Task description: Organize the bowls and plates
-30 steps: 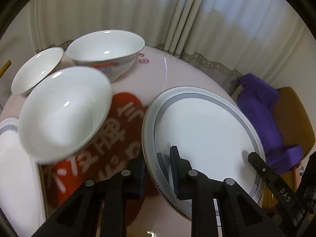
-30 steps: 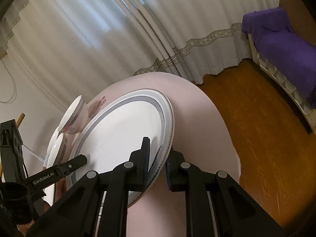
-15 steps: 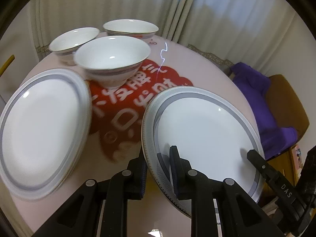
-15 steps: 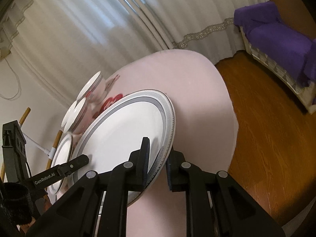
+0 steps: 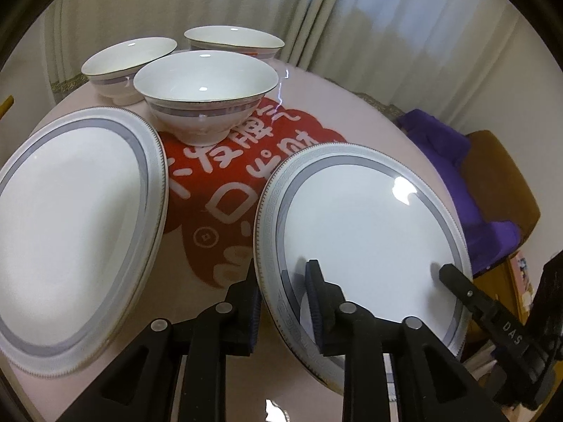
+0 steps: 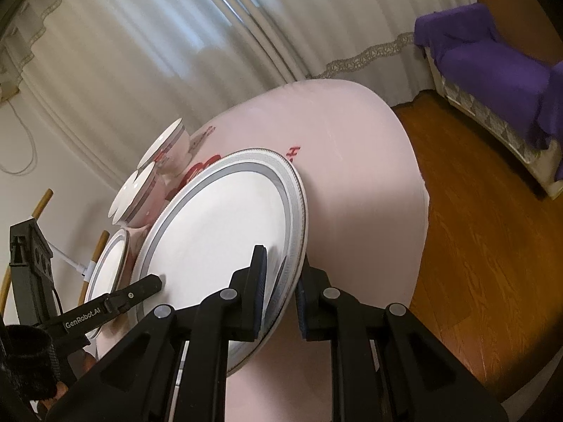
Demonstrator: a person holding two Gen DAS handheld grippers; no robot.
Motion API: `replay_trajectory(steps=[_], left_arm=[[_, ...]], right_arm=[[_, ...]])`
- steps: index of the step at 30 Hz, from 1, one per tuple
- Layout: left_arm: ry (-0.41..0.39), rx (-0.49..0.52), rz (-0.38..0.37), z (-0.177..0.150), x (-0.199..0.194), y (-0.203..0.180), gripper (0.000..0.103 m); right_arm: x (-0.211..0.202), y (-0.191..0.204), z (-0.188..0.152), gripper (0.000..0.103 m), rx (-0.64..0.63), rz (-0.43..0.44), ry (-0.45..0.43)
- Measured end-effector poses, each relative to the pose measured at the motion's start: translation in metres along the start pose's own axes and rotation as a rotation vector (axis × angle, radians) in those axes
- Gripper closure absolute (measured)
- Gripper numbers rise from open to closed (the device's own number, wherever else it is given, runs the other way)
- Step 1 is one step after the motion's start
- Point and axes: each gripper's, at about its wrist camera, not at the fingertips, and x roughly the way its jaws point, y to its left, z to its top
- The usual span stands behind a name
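A large white plate (image 5: 369, 232) with a grey band is held by its rim from two sides, tilted over the pink table (image 5: 352, 105). My left gripper (image 5: 281, 281) straddles the near-left rim with its pads on it, and its jaws are opening. My right gripper (image 6: 281, 267) is shut on the plate (image 6: 218, 239) at the opposite rim. A second matching plate (image 5: 70, 218) lies to the left. Behind it stand three white bowls: a near one (image 5: 204, 84), a left one (image 5: 130, 56) and a far one (image 5: 234, 40).
A red printed patch (image 5: 225, 190) covers the table's middle. The table edge drops to a wooden floor (image 6: 475, 246) on the right. A sofa under a purple cloth (image 6: 492, 70) stands beyond it. Curtains hang behind. Wooden sticks (image 6: 42, 204) lean at far left.
Both grippers carried the plate across the table, so the second plate and the bowls moved into the left of the view. The left fingers stand slightly wider apart.
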Motion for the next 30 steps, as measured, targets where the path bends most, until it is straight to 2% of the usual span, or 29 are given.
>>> replay_trajectory(steps=[4, 8, 14, 24, 30], left_arm=[[-0.018, 0.023, 0.001, 0.001, 0.002, -0.002, 0.078], [-0.045, 0.070, 0.026, -0.002, 0.007, -0.008, 0.076], [-0.048, 0.076, 0.025, -0.005, 0.005, -0.009, 0.080], [-0.083, 0.102, 0.006, -0.009, -0.030, -0.002, 0.084], [-0.124, 0.097, -0.013, -0.016, -0.062, 0.012, 0.085]], right_arm=[[0.002, -0.002, 0.001, 0.085, 0.005, 0.007, -0.015], [0.004, -0.002, 0.000, 0.089, -0.005, 0.008, -0.018], [0.001, -0.003, -0.002, 0.090, -0.040, 0.041, -0.020], [-0.018, 0.013, -0.009, 0.089, -0.052, 0.052, -0.028], [-0.037, 0.037, -0.014, 0.089, -0.066, 0.065, -0.051]])
